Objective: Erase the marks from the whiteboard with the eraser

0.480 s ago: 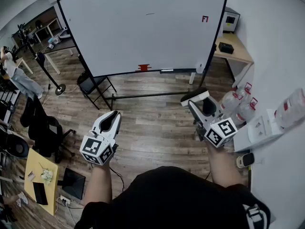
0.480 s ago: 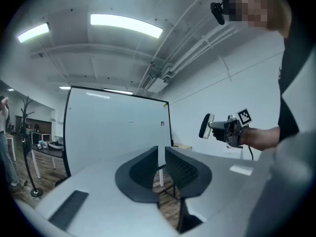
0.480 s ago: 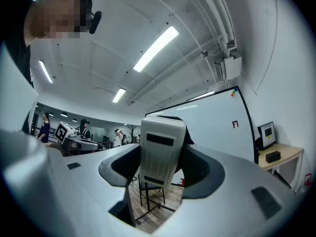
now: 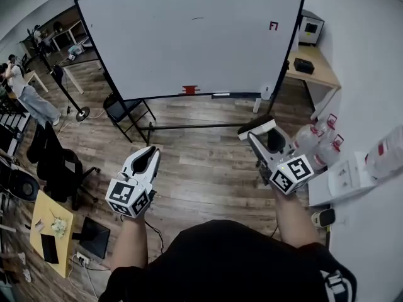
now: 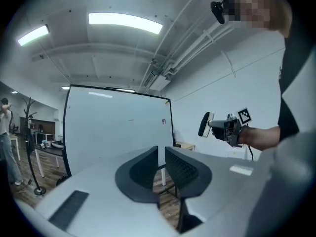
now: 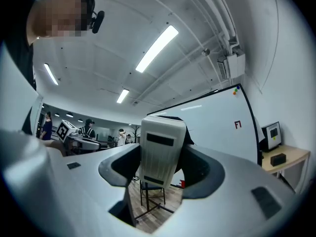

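Step in hand, by judgement: approach to the whiteboard (image 4: 189, 36), eraser already gripped, no contact with the writing surface yet. Eraser (image 6: 160, 149): pale ribbed block, pinched upright between the jaws of the right gripper (image 4: 258, 137), well short of the whiteboard and below its lower right corner in the head view. Left gripper (image 4: 150, 151): jaws drawn almost together with only a thin slit between, nothing held, also well short of the whiteboard, below its lower left part. Marks on the whiteboard: small red figure (image 4: 272, 25) near the upper right edge; faint short dark stroke (image 4: 198, 18) near top centre. Red item (image 4: 189, 89) on the whiteboard's bottom ledge, kind not discernible. Next move, by judgement: right gripper lifted and carried forward to the red figure, wiping face of the eraser turned flat to the whiteboard, firm strokes across it, then the dark stroke; left gripper probably idle.
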`<move>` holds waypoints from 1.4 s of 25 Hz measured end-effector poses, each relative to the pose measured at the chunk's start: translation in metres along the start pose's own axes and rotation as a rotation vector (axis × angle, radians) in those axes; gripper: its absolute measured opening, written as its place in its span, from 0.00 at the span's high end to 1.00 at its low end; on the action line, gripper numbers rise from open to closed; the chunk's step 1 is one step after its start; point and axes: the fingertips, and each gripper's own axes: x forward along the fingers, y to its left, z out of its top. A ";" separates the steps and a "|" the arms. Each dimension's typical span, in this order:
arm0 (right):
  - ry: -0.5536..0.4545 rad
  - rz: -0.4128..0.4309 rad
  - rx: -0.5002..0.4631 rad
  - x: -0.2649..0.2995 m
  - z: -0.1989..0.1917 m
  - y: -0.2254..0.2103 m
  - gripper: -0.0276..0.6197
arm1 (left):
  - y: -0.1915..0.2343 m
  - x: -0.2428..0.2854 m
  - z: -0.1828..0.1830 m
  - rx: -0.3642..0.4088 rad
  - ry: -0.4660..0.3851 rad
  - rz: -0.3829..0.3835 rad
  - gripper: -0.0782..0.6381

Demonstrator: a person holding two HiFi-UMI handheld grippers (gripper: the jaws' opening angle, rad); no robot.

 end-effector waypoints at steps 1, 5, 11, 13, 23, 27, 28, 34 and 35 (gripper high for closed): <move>-0.002 0.009 -0.009 0.000 0.001 -0.001 0.57 | -0.002 0.003 -0.001 0.000 0.002 0.003 0.81; -0.004 0.035 -0.025 0.001 0.000 -0.012 0.57 | -0.011 0.011 -0.003 -0.003 0.006 0.012 0.82; -0.011 0.029 0.009 0.005 0.001 -0.028 0.57 | -0.017 0.024 -0.004 -0.004 0.013 0.014 0.82; -0.017 0.033 0.015 0.007 0.000 -0.035 0.57 | -0.017 0.028 -0.003 -0.006 0.012 0.017 0.83; -0.026 0.020 0.027 0.032 0.002 -0.051 0.57 | -0.003 0.051 -0.012 0.002 0.046 -0.012 0.83; -0.006 0.018 0.018 0.050 -0.005 -0.058 0.57 | 0.013 0.062 -0.014 -0.004 0.044 -0.013 0.83; -0.002 0.016 0.019 0.055 -0.006 -0.059 0.57 | 0.018 0.065 -0.015 -0.005 0.043 -0.014 0.83; -0.001 0.000 0.017 0.088 -0.006 -0.064 0.57 | 0.047 0.085 -0.018 -0.009 0.050 -0.032 0.83; -0.004 -0.006 0.015 0.092 -0.007 -0.066 0.57 | 0.052 0.088 -0.019 -0.009 0.052 -0.034 0.83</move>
